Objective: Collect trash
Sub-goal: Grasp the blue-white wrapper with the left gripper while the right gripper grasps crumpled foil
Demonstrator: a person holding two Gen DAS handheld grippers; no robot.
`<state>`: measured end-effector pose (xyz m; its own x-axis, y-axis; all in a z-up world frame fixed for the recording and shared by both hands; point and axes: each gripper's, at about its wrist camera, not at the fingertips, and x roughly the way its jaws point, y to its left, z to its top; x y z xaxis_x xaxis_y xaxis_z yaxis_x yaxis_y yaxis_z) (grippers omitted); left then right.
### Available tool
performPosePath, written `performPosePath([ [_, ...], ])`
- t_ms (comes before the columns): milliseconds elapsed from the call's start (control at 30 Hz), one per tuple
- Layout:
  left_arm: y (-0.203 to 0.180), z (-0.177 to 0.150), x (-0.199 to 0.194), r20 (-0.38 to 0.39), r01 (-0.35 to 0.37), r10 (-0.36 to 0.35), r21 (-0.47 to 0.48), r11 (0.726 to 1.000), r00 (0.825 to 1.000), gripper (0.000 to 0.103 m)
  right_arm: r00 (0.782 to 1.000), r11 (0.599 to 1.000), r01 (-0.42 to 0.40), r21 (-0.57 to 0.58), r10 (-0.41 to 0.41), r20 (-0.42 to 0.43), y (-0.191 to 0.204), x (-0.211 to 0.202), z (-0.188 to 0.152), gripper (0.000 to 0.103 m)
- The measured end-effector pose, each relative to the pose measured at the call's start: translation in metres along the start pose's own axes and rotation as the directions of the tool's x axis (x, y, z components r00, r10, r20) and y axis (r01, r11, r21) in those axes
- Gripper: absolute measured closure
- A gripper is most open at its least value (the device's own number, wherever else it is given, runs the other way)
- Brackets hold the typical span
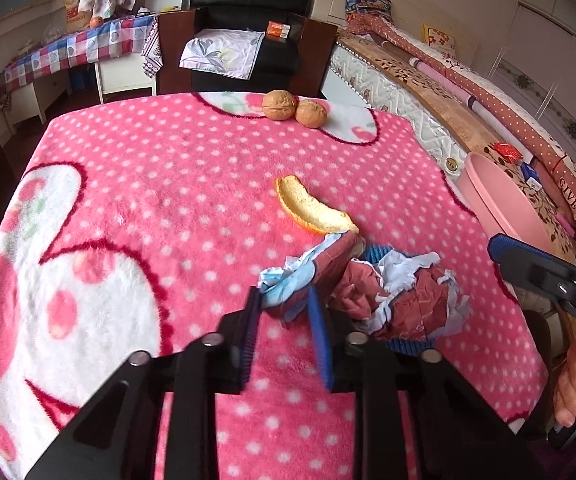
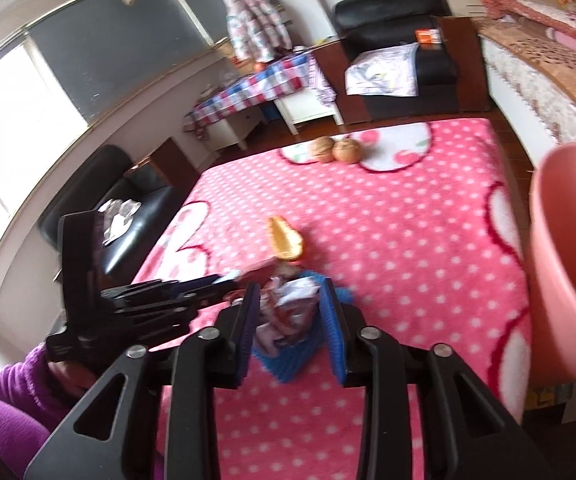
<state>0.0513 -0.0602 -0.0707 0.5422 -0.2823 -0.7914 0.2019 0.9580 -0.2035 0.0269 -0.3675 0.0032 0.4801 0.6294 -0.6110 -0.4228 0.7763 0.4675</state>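
Note:
Crumpled red-and-white paper trash lies on the pink dotted blanket. My left gripper (image 1: 284, 300) is shut on one torn piece (image 1: 299, 276), its jaws pinching the piece's near edge. My right gripper (image 2: 288, 300) is shut on a second crumpled wad (image 2: 284, 312), which also shows in the left wrist view (image 1: 403, 300); blue ribbed material (image 2: 288, 360) shows under it. An orange peel (image 1: 311, 206) lies just beyond the paper and appears blurred in the right wrist view (image 2: 286, 238). A pink bin (image 2: 567, 260) stands at the table's right edge, also in the left wrist view (image 1: 503, 204).
Two walnuts (image 1: 293, 108) sit at the far edge of the table. A black armchair (image 1: 244, 36) with a folded cloth stands behind the table. A bed (image 1: 467, 92) runs along the right. A checkered table (image 1: 68, 52) stands at the back left.

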Motion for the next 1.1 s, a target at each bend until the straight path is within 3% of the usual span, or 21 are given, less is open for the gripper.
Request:
performPosePath([
  [133, 0.005, -0.001, -0.005, 0.020, 0.011, -0.010, -0.024, 1.000, 1.000, 0.095, 0.999, 0.998, -0.022, -0.059, 0.020, -0.037, 0.016, 0.008, -0.001, 0.057],
  [300, 0.013, 0.001, -0.015, 0.051, 0.020, -0.017, -0.058, 0.998, 0.999, 0.096, 0.994, 0.996, -0.008, -0.087, -0.002, -0.106, 0.024, 0.024, -0.006, 0.056],
  [667, 0.020, 0.001, -0.026, 0.072, 0.017, -0.011, -0.081, 0.997, 0.997, 0.096, 0.985, 0.994, 0.063, -0.085, -0.076, -0.153, 0.019, 0.045, -0.008, 0.057],
  [833, 0.021, 0.004, -0.032, 0.089, 0.018, -0.010, -0.087, 0.996, 0.996, 0.096, 0.987, 0.997, 0.044, -0.068, -0.053, -0.150, 0.015, 0.042, -0.009, 0.073],
  [900, 0.020, 0.005, -0.034, 0.093, 0.020, -0.012, -0.086, 0.996, 0.996, 0.096, 0.988, 0.996, 0.043, -0.079, -0.054, -0.144, 0.016, 0.039, -0.010, 0.083],
  [1100, 0.014, 0.008, -0.039, 0.106, 0.030, -0.022, -0.073, 0.997, 0.994, 0.096, 0.990, 0.996, 0.023, -0.092, -0.035, -0.133, 0.017, 0.032, -0.012, 0.085],
])
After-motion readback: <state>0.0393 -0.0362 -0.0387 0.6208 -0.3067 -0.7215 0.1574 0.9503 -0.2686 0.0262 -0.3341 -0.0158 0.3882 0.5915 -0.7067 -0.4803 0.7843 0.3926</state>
